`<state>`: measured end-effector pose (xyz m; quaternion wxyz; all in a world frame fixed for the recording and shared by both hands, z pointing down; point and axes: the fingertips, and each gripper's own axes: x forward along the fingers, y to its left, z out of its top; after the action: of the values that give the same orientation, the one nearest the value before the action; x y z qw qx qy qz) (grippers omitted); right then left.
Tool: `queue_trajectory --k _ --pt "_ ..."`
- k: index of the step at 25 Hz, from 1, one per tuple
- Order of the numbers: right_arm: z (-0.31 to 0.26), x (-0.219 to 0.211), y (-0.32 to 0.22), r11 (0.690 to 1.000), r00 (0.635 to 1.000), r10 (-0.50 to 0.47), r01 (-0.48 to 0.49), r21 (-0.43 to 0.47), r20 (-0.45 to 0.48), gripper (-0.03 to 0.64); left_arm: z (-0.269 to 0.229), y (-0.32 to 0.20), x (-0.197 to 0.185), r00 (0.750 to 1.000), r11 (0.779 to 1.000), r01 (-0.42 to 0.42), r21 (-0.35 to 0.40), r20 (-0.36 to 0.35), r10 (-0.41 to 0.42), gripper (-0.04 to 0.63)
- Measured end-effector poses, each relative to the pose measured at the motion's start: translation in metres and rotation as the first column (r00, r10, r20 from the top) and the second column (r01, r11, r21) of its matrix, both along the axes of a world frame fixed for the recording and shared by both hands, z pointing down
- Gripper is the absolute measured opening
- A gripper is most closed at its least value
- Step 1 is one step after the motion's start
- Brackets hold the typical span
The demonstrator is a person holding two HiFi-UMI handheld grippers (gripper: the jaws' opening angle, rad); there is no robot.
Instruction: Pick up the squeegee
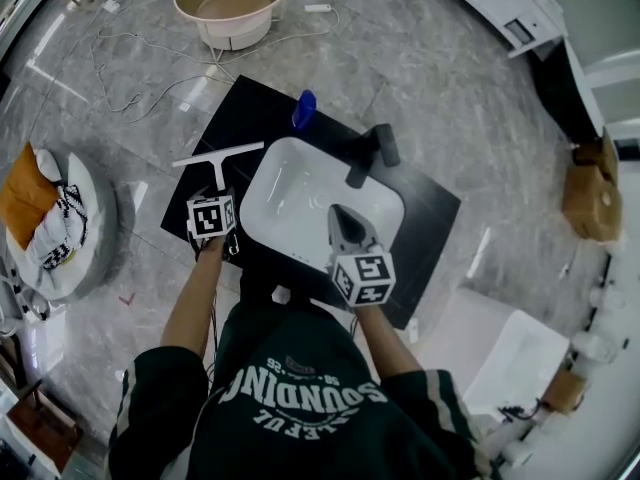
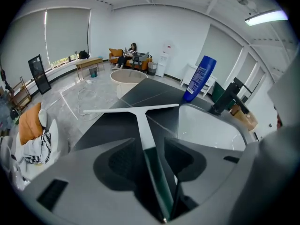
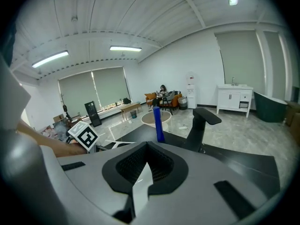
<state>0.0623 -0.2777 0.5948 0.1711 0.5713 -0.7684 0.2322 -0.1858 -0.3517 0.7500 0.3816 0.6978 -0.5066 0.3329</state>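
Left tool (image 2: 152, 151) clamped on squeegee (image 2: 140, 118) handle end; blade over surface (image 1: 250, 103) edge, beside sink (image 1: 290, 203). Risk: far-end grip, blade may pivot or slip. Right tool (image 3: 140, 182) closed, empty.

Black counter (image 1: 430, 208) holds a white sink (image 1: 310, 203), blue bottle (image 1: 303, 109), faucet (image 1: 372, 153).

White squeegee (image 1: 218, 157) on a black counter (image 1: 250, 103), with a white sink (image 1: 290, 203) set into it. There's a blue bottle (image 1: 303, 109) and a black tap (image 1: 372, 153). The left gripper (image 2: 149, 144) and right gripper (image 3: 143, 170) are both grey with black meshed pads, and each marker cube (image 1: 212, 215) shows black-and-white squares. The floor (image 1: 420, 58) is grey, marbled with pale veins. Dark green sweatshirt (image 1: 290, 418), white lettering, pale sleeve stripes. Orange cushion (image 1: 25, 193) at the left, cream tub (image 1: 232, 8) up top.
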Motion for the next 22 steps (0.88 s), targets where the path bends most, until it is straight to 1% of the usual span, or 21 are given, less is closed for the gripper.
queue_trajectory --k 3,6,11,12,15,19,22 --pt "0.000 0.006 0.001 0.999 0.999 0.032 -0.032 -0.003 -0.002 0.000 0.008 -0.004 0.001 1.000 0.999 0.009 -0.038 0.006 -0.009 0.175" --pt "-0.001 0.011 0.001 0.998 0.998 0.059 -0.059 -0.005 -0.005 0.000 0.014 -0.006 0.001 0.999 0.998 -0.001 -0.069 0.033 0.003 0.175" --pt "0.001 0.017 0.002 0.996 0.996 0.093 -0.093 -0.008 -0.004 0.000 0.020 -0.008 0.000 0.996 0.994 -0.038 -0.099 0.075 0.045 0.172" --pt "0.001 0.018 0.003 0.995 0.995 0.100 -0.100 -0.009 -0.003 0.000 0.020 -0.008 0.000 0.995 0.994 -0.046 -0.103 0.084 0.055 0.149" --pt "0.002 0.020 0.006 0.993 0.993 0.121 -0.121 -0.011 0.005 0.000 0.021 -0.009 -0.003 0.996 0.993 -0.042 -0.112 0.069 0.050 0.121" --pt "0.004 0.019 0.009 0.990 0.990 0.142 -0.142 -0.009 0.012 0.000 0.022 -0.010 -0.005 0.998 0.994 -0.030 -0.108 0.058 0.037 0.112" --pt "0.002 0.017 0.011 0.988 0.988 0.154 -0.154 -0.006 0.013 0.000 0.022 -0.009 -0.008 0.997 0.994 -0.040 -0.105 0.055 0.046 0.100"
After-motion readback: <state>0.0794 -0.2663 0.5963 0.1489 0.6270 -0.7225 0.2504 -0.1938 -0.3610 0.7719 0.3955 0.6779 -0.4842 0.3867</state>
